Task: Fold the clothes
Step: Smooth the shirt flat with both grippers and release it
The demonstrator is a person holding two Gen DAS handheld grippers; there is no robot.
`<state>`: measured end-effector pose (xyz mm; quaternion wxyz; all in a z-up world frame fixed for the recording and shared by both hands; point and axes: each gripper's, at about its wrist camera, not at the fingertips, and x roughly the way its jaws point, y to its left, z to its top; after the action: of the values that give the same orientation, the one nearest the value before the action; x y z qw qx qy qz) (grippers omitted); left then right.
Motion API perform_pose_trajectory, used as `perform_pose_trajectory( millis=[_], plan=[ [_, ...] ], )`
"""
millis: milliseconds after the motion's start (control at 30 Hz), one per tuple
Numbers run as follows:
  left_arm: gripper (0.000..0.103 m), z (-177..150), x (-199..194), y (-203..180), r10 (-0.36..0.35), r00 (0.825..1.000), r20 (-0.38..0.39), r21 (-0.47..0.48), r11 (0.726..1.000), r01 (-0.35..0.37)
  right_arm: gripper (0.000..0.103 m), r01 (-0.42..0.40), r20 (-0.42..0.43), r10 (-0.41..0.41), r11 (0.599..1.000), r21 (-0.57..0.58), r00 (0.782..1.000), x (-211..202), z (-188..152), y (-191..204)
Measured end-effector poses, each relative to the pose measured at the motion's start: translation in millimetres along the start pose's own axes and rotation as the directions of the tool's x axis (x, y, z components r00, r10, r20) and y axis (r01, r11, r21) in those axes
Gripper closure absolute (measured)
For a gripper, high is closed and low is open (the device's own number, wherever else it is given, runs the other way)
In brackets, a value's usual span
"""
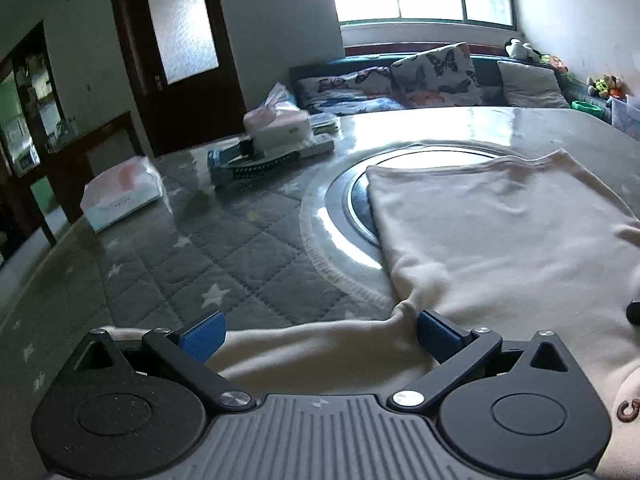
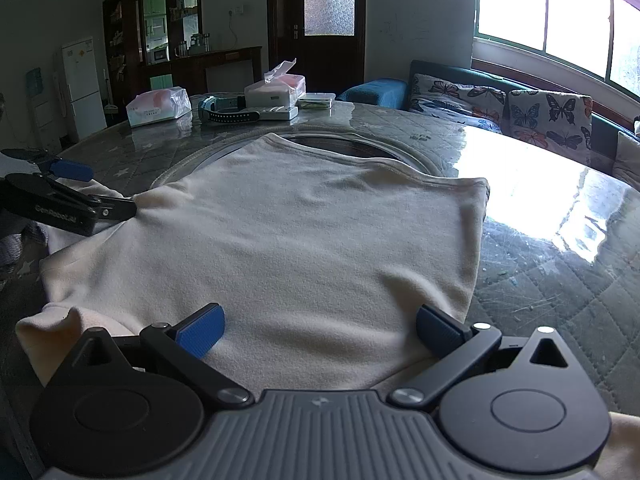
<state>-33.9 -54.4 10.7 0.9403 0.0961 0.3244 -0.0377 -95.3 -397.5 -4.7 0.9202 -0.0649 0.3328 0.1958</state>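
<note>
Both grippers gape wide, gripping nothing: left gripper [image 1: 320,330] over the cream garment [image 1: 500,232]; only the right gripper [image 2: 320,328] view shows the far fridge [image 2: 82,84].

The left gripper [image 1: 320,334] pointed downward, its blue pads [image 1: 202,336] spread wide with nothing pinched between them. The right gripper [image 2: 320,330] also tilted down, jaws wide apart; whether its fingers [image 2: 440,330] touched anything beneath was hard to tell.
</note>
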Motion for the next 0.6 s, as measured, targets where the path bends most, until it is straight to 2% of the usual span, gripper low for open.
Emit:
perform_pose_trajectory(
  millis=[67,267,467,600],
  plan=[
    [0.0,-3.4,-8.3,8.8,-0.01,1.0,0.0,-0.023,1.0,0.01,0.0,0.0,0.0,0.0,1.0,0.0,1.0,0.1,0.0,0.0],
    [0.0,-31.1,-40.7,24.5,0.013,1.0,0.028,0.012,1.0,-0.013,0.0,0.0,0.0,0.0,1.0,0.0,1.0,0.1,0.1,-0.1],
    [0.0,-42.7,-31.9,64.9,0.093,0.995,-0.046,-0.107,0.99,-0.097,0.0,-0.001,-0.001,0.001,1.0,0.001,1.0,0.5,0.3,-0.2],
    [0.0,-39.5,-20.9,84.1,0.135,0.99,-0.047,-0.134,0.981,-0.14,0.0,-0.001,-0.001,0.001,1.0,0.001,1.0,0.5,0.3,-0.2]
  ],
)
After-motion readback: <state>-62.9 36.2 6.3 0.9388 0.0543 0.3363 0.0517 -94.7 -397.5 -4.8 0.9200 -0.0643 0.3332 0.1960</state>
